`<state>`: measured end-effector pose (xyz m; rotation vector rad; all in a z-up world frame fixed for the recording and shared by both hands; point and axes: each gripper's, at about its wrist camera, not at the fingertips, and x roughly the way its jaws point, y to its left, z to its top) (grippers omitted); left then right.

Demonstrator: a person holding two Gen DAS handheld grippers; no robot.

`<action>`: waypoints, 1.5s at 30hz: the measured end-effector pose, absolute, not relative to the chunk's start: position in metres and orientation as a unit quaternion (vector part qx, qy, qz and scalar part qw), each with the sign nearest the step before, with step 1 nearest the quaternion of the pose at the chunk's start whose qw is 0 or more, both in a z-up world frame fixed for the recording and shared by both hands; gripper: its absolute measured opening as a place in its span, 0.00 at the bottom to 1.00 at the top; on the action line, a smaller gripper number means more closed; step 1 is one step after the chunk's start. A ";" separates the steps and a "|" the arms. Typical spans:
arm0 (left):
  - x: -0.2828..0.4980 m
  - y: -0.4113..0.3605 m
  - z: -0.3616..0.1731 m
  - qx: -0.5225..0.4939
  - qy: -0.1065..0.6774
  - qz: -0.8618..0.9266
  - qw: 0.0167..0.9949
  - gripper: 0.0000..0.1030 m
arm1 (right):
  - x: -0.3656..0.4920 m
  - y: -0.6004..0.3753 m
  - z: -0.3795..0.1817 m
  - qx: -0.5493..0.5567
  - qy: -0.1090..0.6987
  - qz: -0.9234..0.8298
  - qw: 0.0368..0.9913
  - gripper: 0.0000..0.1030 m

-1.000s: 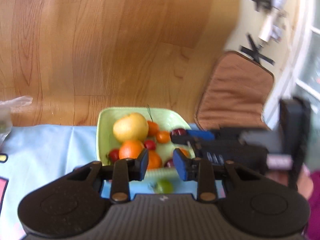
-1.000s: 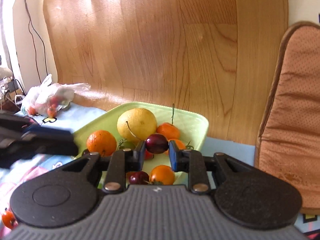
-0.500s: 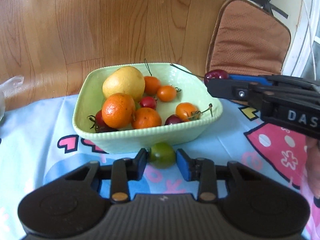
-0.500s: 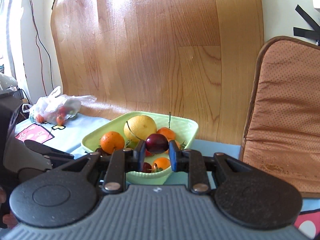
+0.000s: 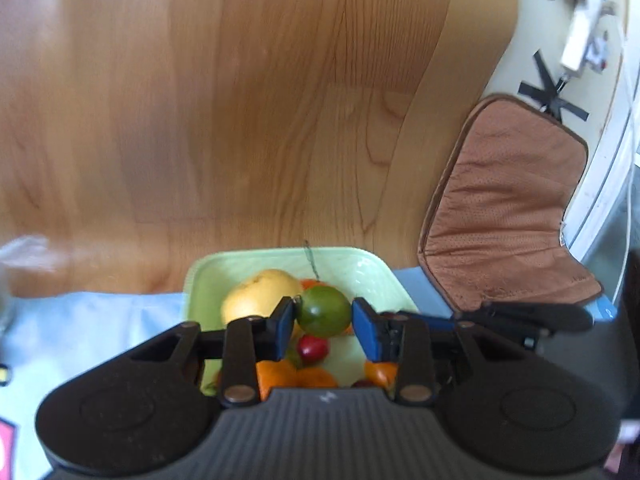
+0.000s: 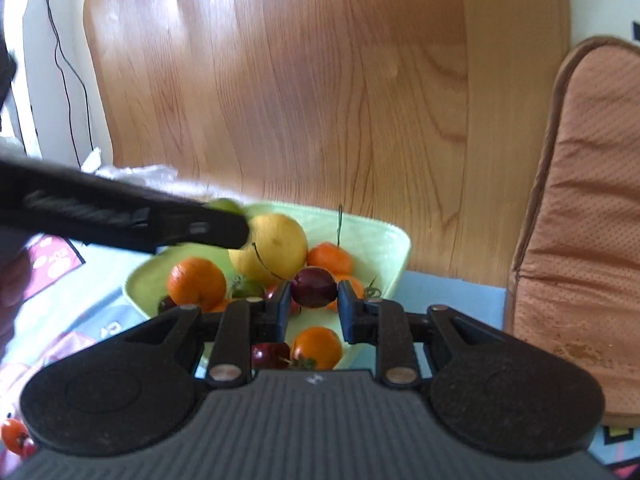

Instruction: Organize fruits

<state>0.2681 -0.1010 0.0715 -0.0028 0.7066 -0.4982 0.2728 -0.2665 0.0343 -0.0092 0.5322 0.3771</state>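
Currently a green fruit (image 5: 323,311) is pinched by the left gripper (image 5: 324,322) and a dark plum (image 6: 313,286) by the right gripper (image 6: 313,305), both over the crowded bowl (image 6: 384,240); dropped carelessly, either could be bounced out.

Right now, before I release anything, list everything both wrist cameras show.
Bowl: one, pale green, on the tablecloth.
Lemon: one, yellow, back of the bowl.
Oranges: several, in the bowl.
Green tomato: one, between the left gripper's fingers above the bowl.
Dark plum: one, between the right gripper's fingers.
Tablecloth: one, light blue, patterned.
Cushion: one, brown, at the right.
Plastic bag: one, behind the bowl.
Left gripper: black, blue pads.
Right gripper: black.
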 end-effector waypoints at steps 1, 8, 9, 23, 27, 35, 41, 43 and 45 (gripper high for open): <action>0.273 -0.103 0.068 -0.003 0.351 -0.239 0.905 0.32 | 0.274 -0.265 0.032 -0.007 0.265 0.187 0.946 0.27; 0.268 -0.096 0.068 -0.021 0.361 -0.220 0.906 0.33 | 0.250 -0.273 0.043 0.001 0.247 0.173 0.953 0.29; 0.262 -0.090 0.073 -0.027 0.357 -0.217 0.908 0.33 | 0.244 -0.275 0.045 0.003 0.246 0.172 0.954 0.29; 0.116 -0.005 0.107 -0.120 0.308 -0.209 0.920 0.32 | 0.213 -0.233 0.069 -0.091 0.183 0.105 0.973 0.28; 0.071 0.026 0.097 -0.125 0.295 -0.192 0.928 0.32 | 0.199 -0.271 0.088 0.033 0.188 0.102 0.976 0.29; 0.071 0.019 0.071 -0.133 0.329 -0.220 0.908 0.32 | 0.135 -0.267 0.035 0.010 0.261 0.126 0.957 0.29; 0.061 0.006 0.070 -0.116 0.319 -0.241 0.909 0.32 | 0.131 -0.254 0.018 -0.014 0.276 0.140 0.951 0.52; 0.060 0.007 0.069 -0.108 0.317 -0.236 0.912 0.32 | 0.130 -0.252 0.015 -0.019 0.282 0.150 0.948 0.51; 0.060 0.007 0.067 -0.103 0.317 -0.231 0.914 0.32 | 0.130 -0.246 0.009 -0.031 0.295 0.151 0.943 0.51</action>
